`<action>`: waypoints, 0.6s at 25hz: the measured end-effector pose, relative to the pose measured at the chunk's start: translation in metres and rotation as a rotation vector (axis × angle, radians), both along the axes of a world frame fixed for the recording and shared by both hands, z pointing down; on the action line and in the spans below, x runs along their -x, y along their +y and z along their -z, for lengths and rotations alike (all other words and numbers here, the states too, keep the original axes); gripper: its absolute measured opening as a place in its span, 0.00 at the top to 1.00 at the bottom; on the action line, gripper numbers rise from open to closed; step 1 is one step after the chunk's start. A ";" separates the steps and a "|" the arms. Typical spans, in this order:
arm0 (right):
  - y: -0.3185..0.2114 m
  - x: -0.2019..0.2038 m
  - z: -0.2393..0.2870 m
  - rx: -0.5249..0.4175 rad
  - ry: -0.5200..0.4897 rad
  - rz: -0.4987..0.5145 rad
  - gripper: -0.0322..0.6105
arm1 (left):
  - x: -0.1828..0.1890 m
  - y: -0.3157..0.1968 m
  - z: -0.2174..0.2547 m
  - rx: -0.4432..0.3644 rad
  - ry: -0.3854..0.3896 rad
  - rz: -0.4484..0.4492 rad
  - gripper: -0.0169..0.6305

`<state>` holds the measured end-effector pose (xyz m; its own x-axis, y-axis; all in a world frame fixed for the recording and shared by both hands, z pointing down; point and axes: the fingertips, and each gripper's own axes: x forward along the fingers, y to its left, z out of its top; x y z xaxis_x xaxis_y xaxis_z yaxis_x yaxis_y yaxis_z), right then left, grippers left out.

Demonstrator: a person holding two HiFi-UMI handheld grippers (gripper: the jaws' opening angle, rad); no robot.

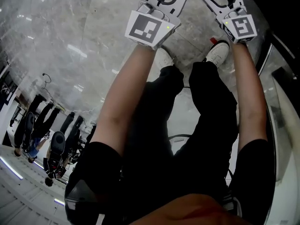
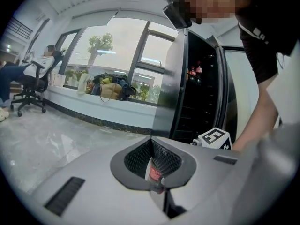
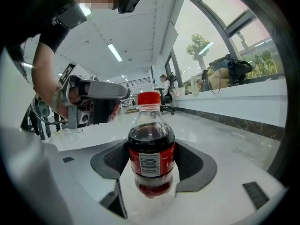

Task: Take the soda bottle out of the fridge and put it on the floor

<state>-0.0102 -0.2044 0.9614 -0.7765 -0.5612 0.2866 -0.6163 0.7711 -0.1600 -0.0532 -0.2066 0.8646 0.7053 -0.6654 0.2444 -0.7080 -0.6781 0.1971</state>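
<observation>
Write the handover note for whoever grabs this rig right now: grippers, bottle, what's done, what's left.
Left gripper: jaws together, holding nothing.
Right gripper: shut on the soda bottle at its label; the bottle is upright, red cap on.
Fridge: dark, door looks open, other bottles inside.
Done: the bottle is out of the fridge and down low at the floor; I can't tell whether its base touches.
Left: seat it on the floor, open the right jaws, back away.
</observation>
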 end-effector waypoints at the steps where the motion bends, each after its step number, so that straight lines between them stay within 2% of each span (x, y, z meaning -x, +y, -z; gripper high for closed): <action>1: 0.001 0.004 -0.017 0.004 0.000 0.017 0.48 | 0.000 -0.003 -0.015 -0.001 -0.005 -0.010 0.97; 6: -0.002 0.022 -0.102 0.020 0.008 0.086 0.48 | -0.002 -0.021 -0.085 0.000 -0.050 -0.089 0.97; 8: -0.003 0.024 -0.135 0.061 0.029 0.088 0.48 | -0.004 -0.029 -0.104 -0.004 -0.062 -0.112 0.97; 15: 0.005 0.021 -0.207 0.124 0.088 0.079 0.48 | -0.007 -0.031 -0.137 0.008 -0.078 -0.154 0.97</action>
